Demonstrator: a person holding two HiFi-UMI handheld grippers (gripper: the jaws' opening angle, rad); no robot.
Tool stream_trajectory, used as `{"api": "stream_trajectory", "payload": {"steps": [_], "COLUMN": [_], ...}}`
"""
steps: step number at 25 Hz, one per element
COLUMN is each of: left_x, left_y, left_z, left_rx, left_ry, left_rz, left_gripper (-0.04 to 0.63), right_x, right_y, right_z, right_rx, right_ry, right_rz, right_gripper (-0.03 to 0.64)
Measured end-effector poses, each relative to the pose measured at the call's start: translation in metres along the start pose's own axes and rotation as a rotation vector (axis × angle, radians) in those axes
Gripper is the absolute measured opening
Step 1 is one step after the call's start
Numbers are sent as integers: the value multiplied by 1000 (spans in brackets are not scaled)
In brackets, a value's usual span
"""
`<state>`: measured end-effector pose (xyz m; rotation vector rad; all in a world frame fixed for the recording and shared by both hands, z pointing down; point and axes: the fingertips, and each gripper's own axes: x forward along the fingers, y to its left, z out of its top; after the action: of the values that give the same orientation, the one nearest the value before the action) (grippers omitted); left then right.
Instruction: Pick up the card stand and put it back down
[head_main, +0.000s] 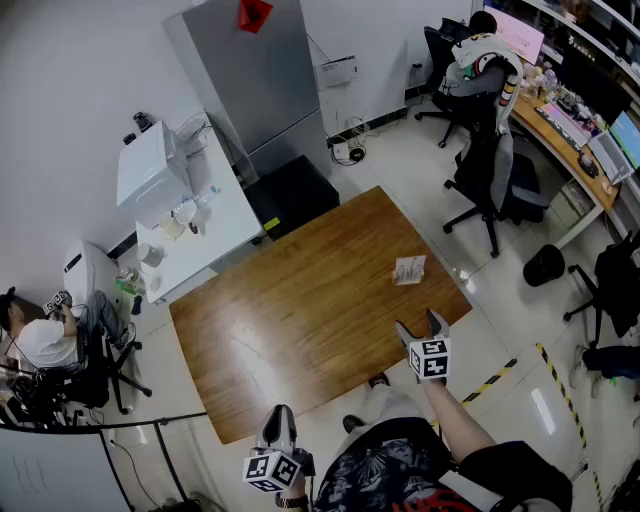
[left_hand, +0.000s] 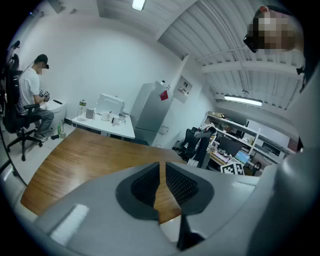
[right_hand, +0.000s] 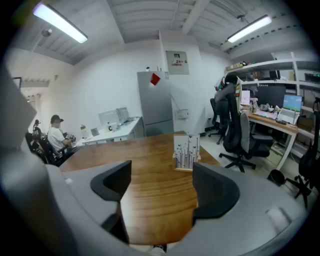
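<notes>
Best to ease R gripper (right_hand: 160, 187), jaws wide & empty, straight fwd to straddle stand (right_hand: 186, 154), upright on table (head_main: 300, 310) near its far-right edge, squeezing low; L gripper (left_hand: 162, 172), jaws near-closed on nothing, out of the way.

The card stand (head_main: 410, 270) is seen standing on the wooden desk (head_main: 300, 310), just ahead of the right tongs (head_main: 420, 327) and apart from them, close to the desk's right edge. The right tongs are held over that edge with their jaws spread. The left tongs (head_main: 279, 420) are held off the desk's near edge, well to the left of the right tongs and nearer the person, with their jaws drawn together. Far ahead of the left tongs, a white side desk (head_main: 215, 215) is set beside a tall grey cabinet (head_main: 250, 80). Striped floor tape (head_main: 492, 380) is laid just right of the right tongs.
</notes>
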<state>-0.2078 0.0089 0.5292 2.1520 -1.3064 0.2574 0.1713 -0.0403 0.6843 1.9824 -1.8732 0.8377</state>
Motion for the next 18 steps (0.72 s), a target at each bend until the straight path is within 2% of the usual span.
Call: {"api": "stream_trajectory", "payload": {"steps": [3, 5, 8, 15, 18], "left_x": [44, 71, 95, 121, 127], "left_y": [-26, -41, -47, -48, -46], "left_z": [8, 13, 14, 19, 20], "left_rx": [-36, -55, -79, -92, -77], "left_ry": [0, 6, 23, 80, 91], "left_rz": [15, 14, 9, 42, 47], "left_gripper": [37, 37, 35, 35, 35], "right_x": [73, 111, 145, 186, 191], "right_y": [-60, -90, -110, -127, -133], "right_z": [-2, 2, 4, -6, -5], "right_rx": [18, 34, 68, 70, 54], "right_ry": [72, 98, 113, 156, 142], "right_rz": [-75, -134, -198, -233, -242], "right_gripper": [470, 505, 506, 503, 462]}}
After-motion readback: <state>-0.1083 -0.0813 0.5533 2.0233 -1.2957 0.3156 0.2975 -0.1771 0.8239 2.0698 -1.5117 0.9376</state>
